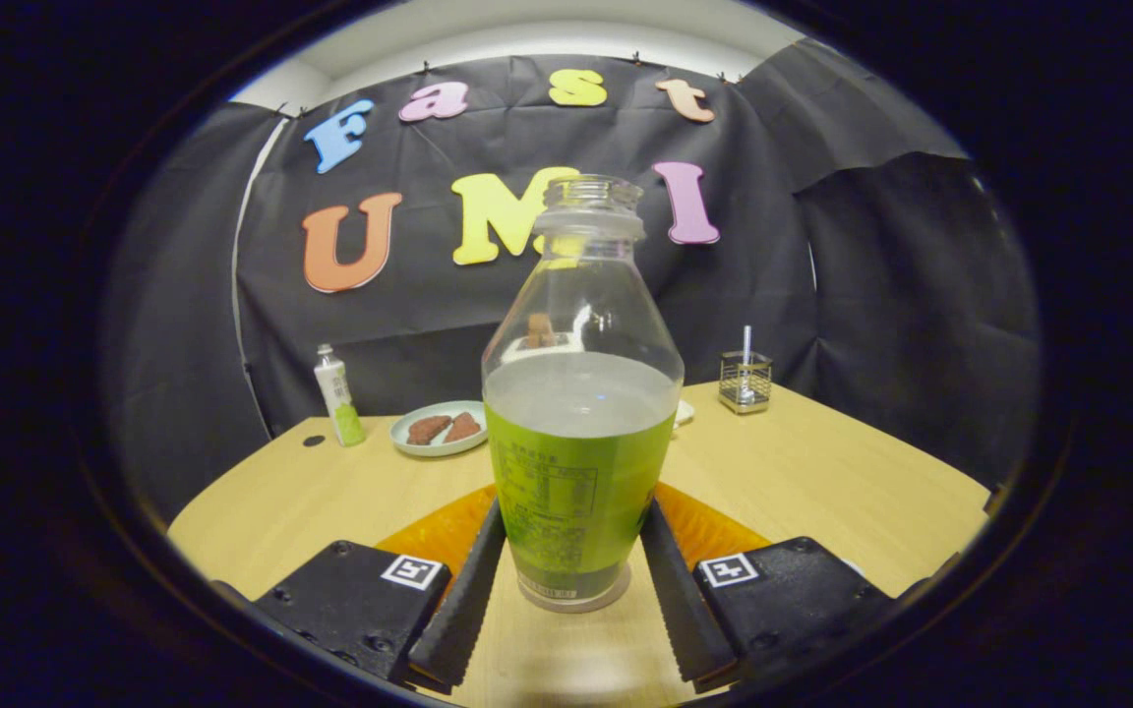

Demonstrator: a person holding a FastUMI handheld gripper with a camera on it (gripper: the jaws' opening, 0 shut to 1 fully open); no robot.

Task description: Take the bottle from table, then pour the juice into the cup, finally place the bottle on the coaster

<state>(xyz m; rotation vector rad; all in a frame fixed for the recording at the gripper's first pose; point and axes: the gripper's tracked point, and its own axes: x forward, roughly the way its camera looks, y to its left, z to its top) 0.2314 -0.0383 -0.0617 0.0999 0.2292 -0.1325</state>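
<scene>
A clear, uncapped bottle with a green label stands upright between my fingers, about half full of liquid. My gripper is shut on it, one finger pressing the left side of its lower body and the other the right side. An orange coaster lies on the wooden table just behind the bottle, showing on both sides of it. The bottle's base looks close to the table in front of the coaster; I cannot tell whether it touches. A small pale object peeks out behind the bottle's right shoulder.
Near the far edge of the table, to the left, stand a small capped bottle and a plate with two brown pieces. A wire holder with a white stick stands at the back right. Black cloth walls close the booth.
</scene>
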